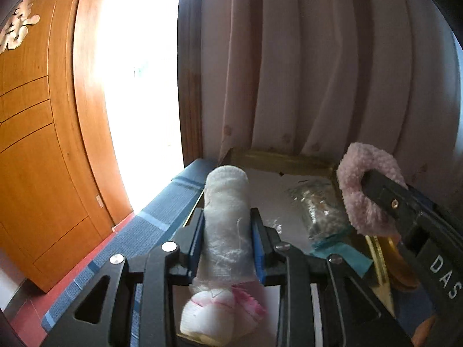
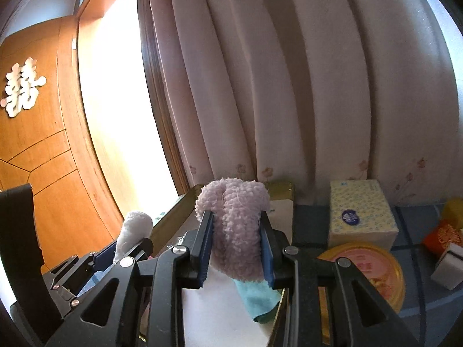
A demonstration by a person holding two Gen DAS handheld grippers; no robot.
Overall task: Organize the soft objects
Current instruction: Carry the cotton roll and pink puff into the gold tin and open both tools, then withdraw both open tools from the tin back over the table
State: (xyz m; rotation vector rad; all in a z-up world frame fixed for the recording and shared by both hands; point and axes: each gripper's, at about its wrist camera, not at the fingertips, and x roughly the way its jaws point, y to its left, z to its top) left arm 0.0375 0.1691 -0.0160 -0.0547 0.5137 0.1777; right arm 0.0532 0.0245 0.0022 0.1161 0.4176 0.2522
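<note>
My left gripper (image 1: 227,231) is shut on a rolled white sock (image 1: 227,202) with pink trim at its near end; it hangs above the left part of a gold-rimmed box (image 1: 277,157). My right gripper (image 2: 235,238) is shut on a fluffy pink sock (image 2: 235,217), folded over between the pads. In the left wrist view the pink sock (image 1: 358,185) and the right gripper's fingers (image 1: 387,196) show at the right, over the box's right rim. In the right wrist view the white sock (image 2: 133,230) shows at the lower left.
Inside the box lie a clear plastic bag (image 1: 318,205) and a teal cloth (image 2: 256,297) on a white lining. A tissue pack (image 2: 360,214), a yellow-lidded round tub (image 2: 373,271) and small items (image 2: 445,245) stand to the right. Pink curtains (image 2: 289,86) hang behind; a wooden door (image 1: 37,144) stands left.
</note>
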